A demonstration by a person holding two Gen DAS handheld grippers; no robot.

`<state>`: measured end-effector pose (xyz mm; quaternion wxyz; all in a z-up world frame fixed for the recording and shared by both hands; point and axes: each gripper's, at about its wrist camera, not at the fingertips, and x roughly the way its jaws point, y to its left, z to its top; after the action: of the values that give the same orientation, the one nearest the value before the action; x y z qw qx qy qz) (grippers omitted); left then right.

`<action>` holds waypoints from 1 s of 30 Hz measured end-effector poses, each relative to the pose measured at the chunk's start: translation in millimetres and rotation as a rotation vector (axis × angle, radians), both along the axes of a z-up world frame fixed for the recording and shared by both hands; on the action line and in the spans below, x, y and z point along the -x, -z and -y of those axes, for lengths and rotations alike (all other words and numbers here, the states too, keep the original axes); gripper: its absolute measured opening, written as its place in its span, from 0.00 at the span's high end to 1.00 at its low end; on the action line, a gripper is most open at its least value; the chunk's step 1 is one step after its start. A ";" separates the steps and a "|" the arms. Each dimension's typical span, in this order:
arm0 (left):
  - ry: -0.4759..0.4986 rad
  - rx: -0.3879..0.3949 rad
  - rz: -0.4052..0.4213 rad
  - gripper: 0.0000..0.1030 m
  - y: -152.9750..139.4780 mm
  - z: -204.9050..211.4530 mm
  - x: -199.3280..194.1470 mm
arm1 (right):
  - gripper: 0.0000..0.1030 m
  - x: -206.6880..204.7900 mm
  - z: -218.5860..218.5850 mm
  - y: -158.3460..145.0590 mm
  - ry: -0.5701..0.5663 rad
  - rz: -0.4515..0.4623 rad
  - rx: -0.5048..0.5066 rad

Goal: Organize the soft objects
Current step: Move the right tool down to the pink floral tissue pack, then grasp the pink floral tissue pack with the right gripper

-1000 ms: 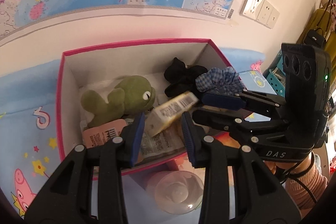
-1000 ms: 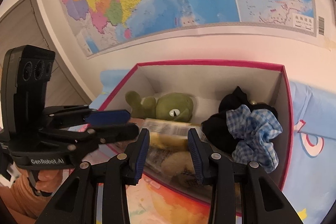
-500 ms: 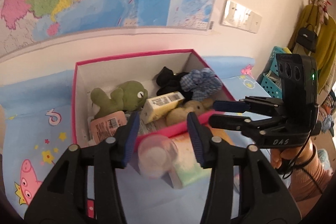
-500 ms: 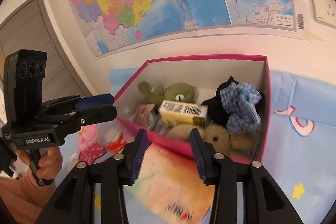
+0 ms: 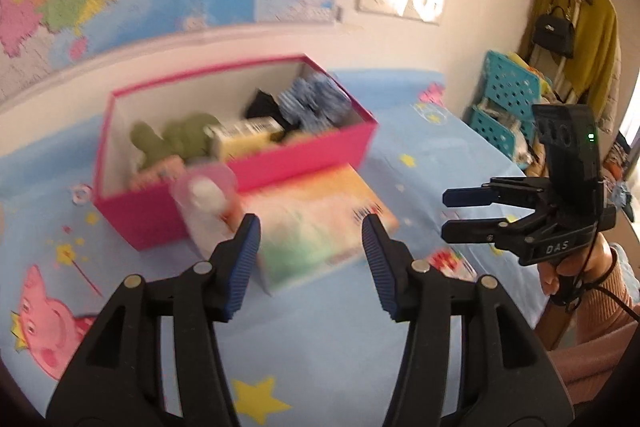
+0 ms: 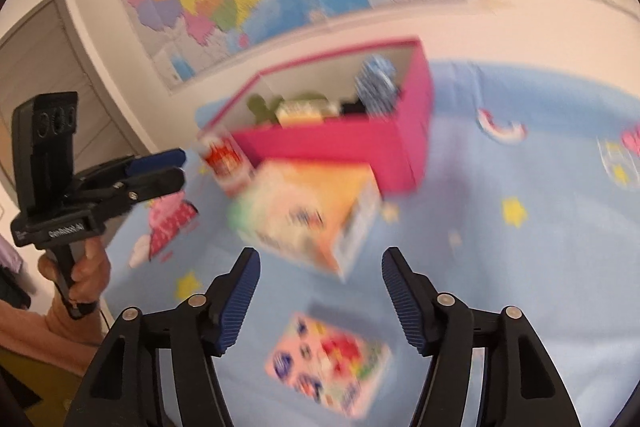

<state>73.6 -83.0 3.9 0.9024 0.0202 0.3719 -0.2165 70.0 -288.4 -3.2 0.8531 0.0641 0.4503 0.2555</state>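
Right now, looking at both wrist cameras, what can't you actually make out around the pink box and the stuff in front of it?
- Print on the colourful box: both views, motion blur.
- Lower contents of the pink box: both views, its near wall hides what lies under the green plush and the yellow carton.
- Clear cup: left wrist view, too blurred to tell its contents.
- Small flat packet: right wrist view, label blurred.
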 end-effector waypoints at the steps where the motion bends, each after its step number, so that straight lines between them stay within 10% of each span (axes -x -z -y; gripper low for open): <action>1: 0.008 0.001 -0.013 0.47 4.1 3.2 1.3 | 0.36 4.3 3.5 5.4 0.005 -0.021 0.003; 30: 0.154 0.069 -0.335 0.57 76.8 38.8 32.8 | 0.36 23.4 -15.3 48.8 0.018 -0.175 -0.081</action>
<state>40.8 -121.7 -72.9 0.8087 -0.0187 0.5069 -0.2979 46.6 -273.0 -52.0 0.8095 0.1248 0.5117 0.2593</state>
